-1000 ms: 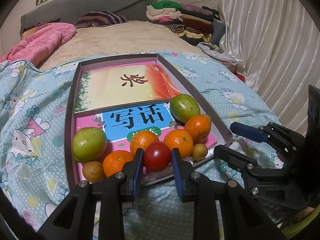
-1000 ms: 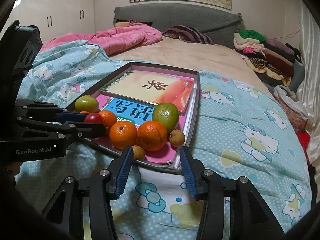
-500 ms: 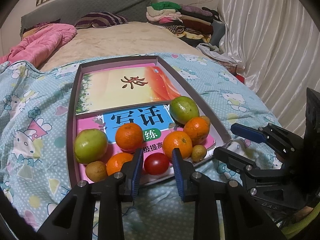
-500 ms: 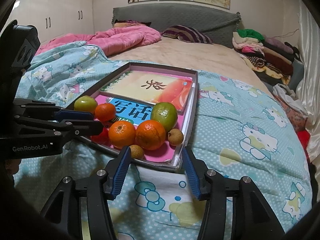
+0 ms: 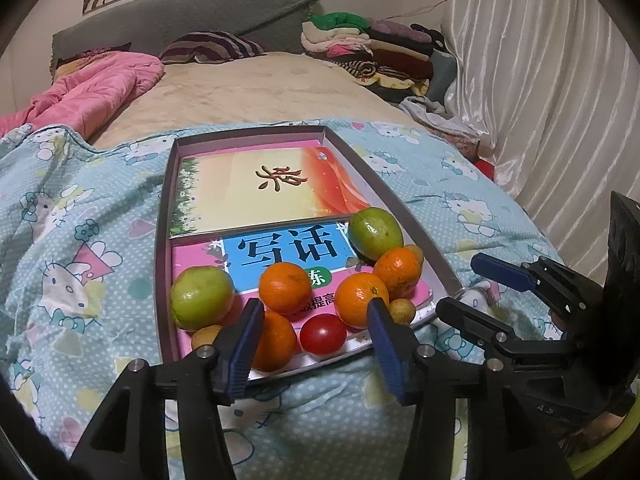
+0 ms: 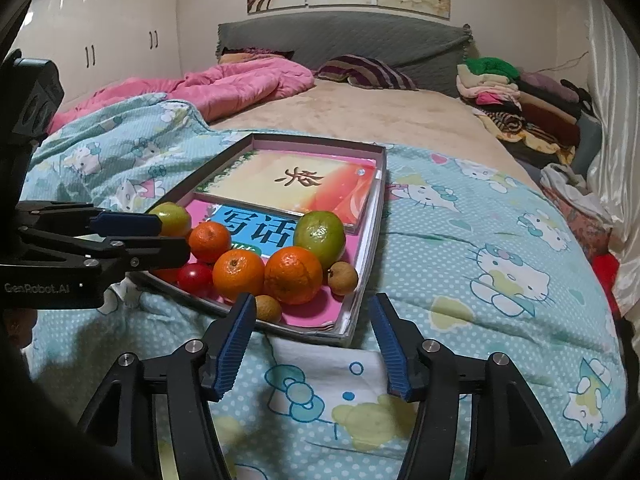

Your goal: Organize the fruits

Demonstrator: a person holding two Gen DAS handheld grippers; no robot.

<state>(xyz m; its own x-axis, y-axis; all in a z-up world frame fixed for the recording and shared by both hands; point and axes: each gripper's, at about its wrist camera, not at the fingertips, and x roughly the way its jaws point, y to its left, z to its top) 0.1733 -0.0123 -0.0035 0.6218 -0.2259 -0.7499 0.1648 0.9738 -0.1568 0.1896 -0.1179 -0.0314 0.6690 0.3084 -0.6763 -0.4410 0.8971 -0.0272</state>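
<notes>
My left gripper [image 5: 316, 330] is hovering at the near edge of the tray [image 5: 163, 240], its jaws opening, and the red tomato [image 5: 323, 334] is sitting free between the blue pads [image 5: 245, 340], neither pad pressing on it. The tomato is resting on the pink book [image 5: 400, 300] right at the tray's near edge, just beside an orange [image 5: 276, 340] that my left finger is partly covering. Behind the tomato I am seeing two more oranges, one [image 5: 285, 287] toward the middle and one [image 5: 361, 299] to its right, with a fourth orange [image 5: 398, 272] touching that one at the right edge. A small brown longan [image 5: 401, 311] is sitting just beside my right pad, another [image 5: 205, 337] is tucked into the near left corner below a green fruit [image 5: 201, 297], and a second green fruit [image 5: 374, 233] is lying against the right edge, farther back. The far half of the tray is taken up by a yellow and orange book [image 5: 256, 188]. My right gripper [image 6: 312, 334] is hanging just outside the tray's near right corner over the blue cartoon blanket [image 6: 480, 240], its jaws opening wider with nothing held between them; a third longan [image 6: 267, 308] is lying just past its left fingertip, inside the tray
</notes>
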